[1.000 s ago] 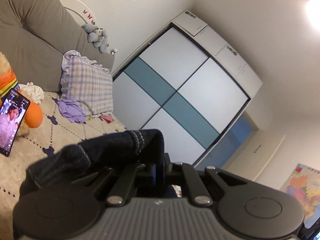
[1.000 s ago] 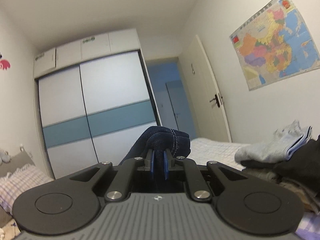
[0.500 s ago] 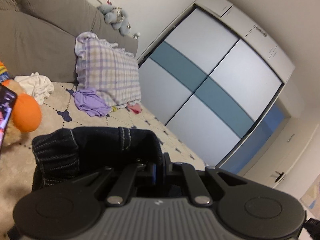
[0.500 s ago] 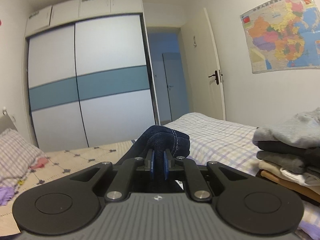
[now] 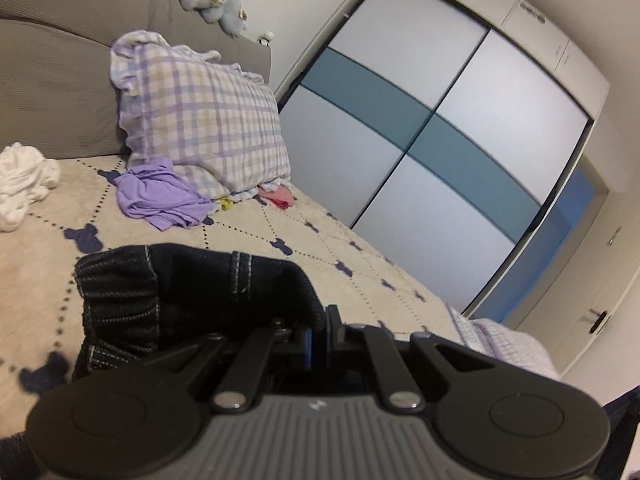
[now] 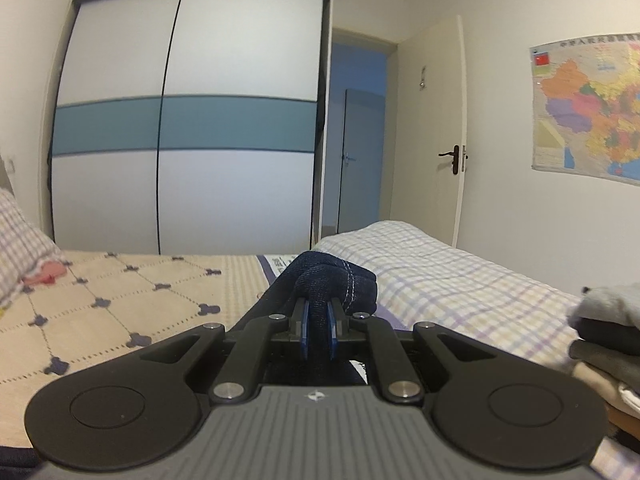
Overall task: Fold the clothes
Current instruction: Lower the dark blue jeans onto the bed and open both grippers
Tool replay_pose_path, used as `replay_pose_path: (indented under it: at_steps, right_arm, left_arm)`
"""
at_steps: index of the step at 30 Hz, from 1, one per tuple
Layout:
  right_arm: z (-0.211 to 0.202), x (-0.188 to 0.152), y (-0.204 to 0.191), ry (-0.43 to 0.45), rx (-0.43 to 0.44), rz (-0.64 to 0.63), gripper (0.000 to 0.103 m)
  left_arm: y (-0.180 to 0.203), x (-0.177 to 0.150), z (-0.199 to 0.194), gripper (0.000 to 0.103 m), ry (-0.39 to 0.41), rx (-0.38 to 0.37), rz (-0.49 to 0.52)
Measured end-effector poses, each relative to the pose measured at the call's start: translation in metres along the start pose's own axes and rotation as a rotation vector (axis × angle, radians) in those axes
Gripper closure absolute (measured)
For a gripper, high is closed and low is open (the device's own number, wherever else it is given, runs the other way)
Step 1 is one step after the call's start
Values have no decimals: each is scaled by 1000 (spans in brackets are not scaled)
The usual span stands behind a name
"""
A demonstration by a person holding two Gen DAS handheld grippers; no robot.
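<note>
Blue-padded fingers (image 5: 306,344) of the left gripper (image 5: 318,340) are pinched tight on the dark indigo denim garment with pale contrast stitching (image 5: 192,284), its ribbed waistband bunched just left of the jaws and hanging low over the cream bedspread dotted with navy bear shapes (image 5: 328,240); the right gripper (image 6: 317,334) is likewise clamped on a thick rolled edge of the same denim (image 6: 332,280), which bulges up past its pads, with the lilac-checked sheet (image 6: 460,280) beyond. The garment is thus held at two points above the bed, not yet laid flat. The grip on the right looks the riskier one; the fold of fabric is fat and stands proud of the pads, so a hard tug could, by my reading, work it free and drop that end. On the left, only a thin edge seems caught, and the heavy waistband may drag it out. Uneven tension between the hands would likely twist the cloth and spoil the fold. Further out, a crumpled purple cloth (image 5: 160,200) beside the lilac plaid frilled pillow (image 5: 200,120), and a stack of folded grey and dark clothes (image 6: 604,340) at the right, could be snagged or toppled by a wide swing.
</note>
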State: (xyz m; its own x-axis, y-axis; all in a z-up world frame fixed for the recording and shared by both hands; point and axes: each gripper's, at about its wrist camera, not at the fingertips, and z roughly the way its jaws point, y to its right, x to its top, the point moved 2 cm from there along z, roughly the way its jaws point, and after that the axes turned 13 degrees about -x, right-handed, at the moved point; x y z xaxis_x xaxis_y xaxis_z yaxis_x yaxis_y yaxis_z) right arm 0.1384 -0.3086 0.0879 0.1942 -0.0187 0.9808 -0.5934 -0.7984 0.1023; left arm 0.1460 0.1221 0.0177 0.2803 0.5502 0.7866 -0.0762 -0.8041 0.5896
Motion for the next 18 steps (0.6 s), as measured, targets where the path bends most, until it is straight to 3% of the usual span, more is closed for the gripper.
replay_pose_path:
  at_steps: [7, 18]
  right_arm:
    - [47, -20, -32, -31, -33, -73, 92]
    - [95, -58, -53, -120, -80, -116, 92]
  left_arm:
    - [-21, -18, 66, 97, -73, 81, 26]
    - [-30, -39, 127, 95, -189, 162, 96]
